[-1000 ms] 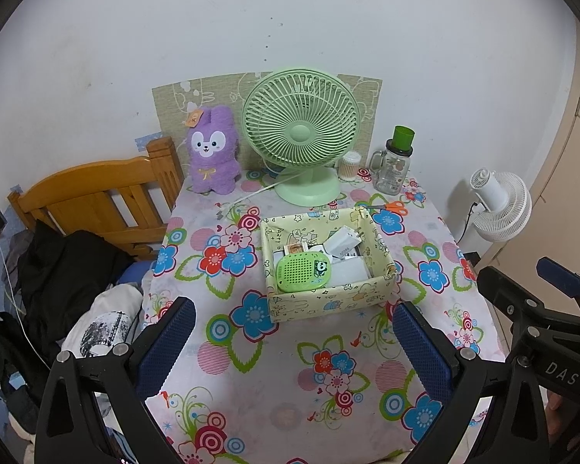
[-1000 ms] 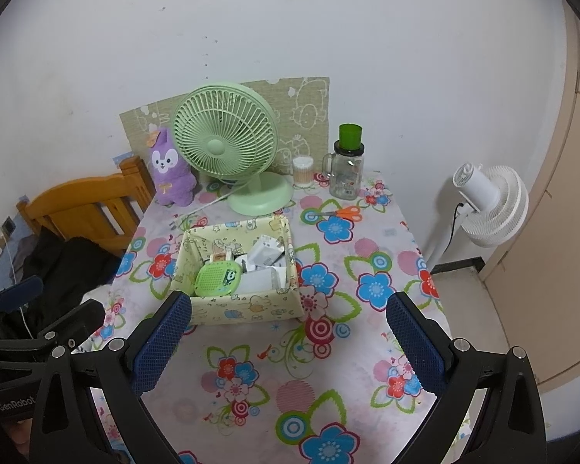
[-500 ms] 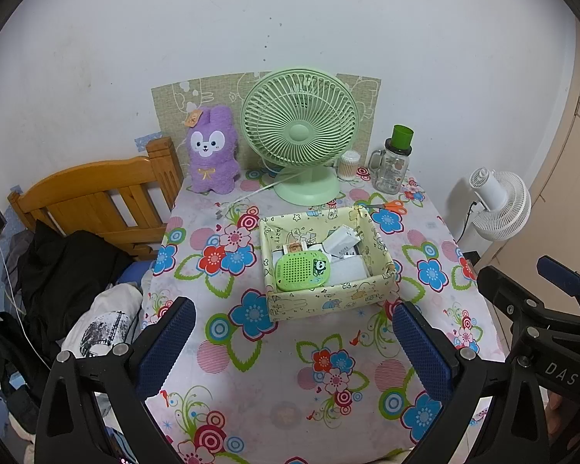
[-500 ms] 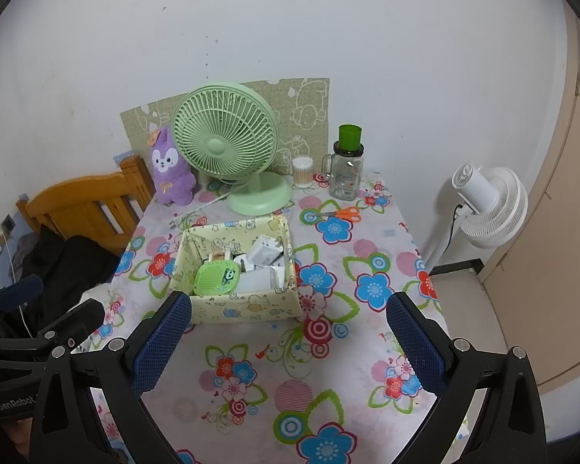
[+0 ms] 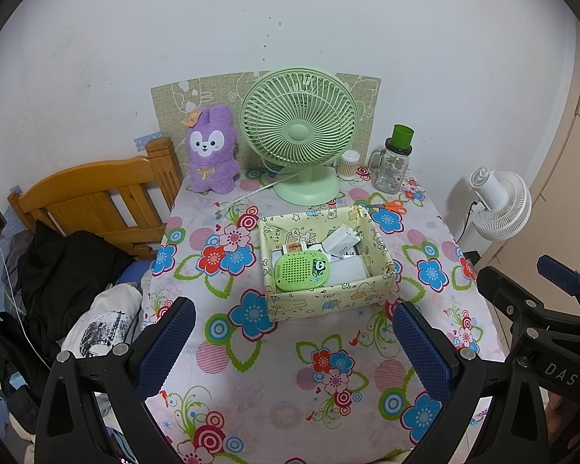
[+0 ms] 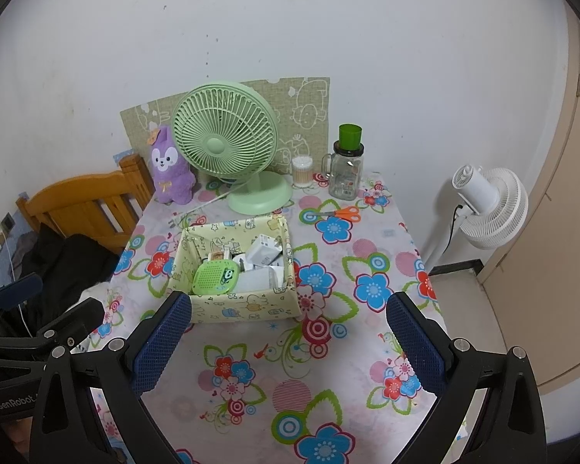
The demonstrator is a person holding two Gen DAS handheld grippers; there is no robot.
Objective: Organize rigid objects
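Blue-padded fingers on both tools were spread wide with nothing between them. You held your left gripper (image 5: 290, 342) low over the near edge of the floral tablecloth (image 5: 274, 394), pointed straight at the box, and your right gripper (image 6: 288, 338) sat beside it at about the same height, also hanging above the cloth and touching nothing. Each one showed up at the side of the other's view.

One yellow cartoon-print box (image 5: 324, 303) sat mid-table, and the rigid stuff was already in it: one green speaker-looking gadget with a panda sticker (image 5: 301, 270) leaning at the front left, one white plug adapter (image 5: 342, 243) tilted at the back, plus a few white and tan bits underneath that I couldn't count properly.

Outside the box, one pair of orange-handled scissors (image 6: 340, 212) lay flat on the cloth just behind its right corner. Along the wall you had one green desk fan (image 5: 299, 135), one purple plush bunny (image 5: 212, 150), one tub of cotton swabs (image 5: 347, 164) and one glass mug-jar with a green cap (image 5: 394, 166). One white floor fan (image 5: 498, 205) stood off the table to the right, and one wooden bed frame (image 5: 96, 201) on the left.
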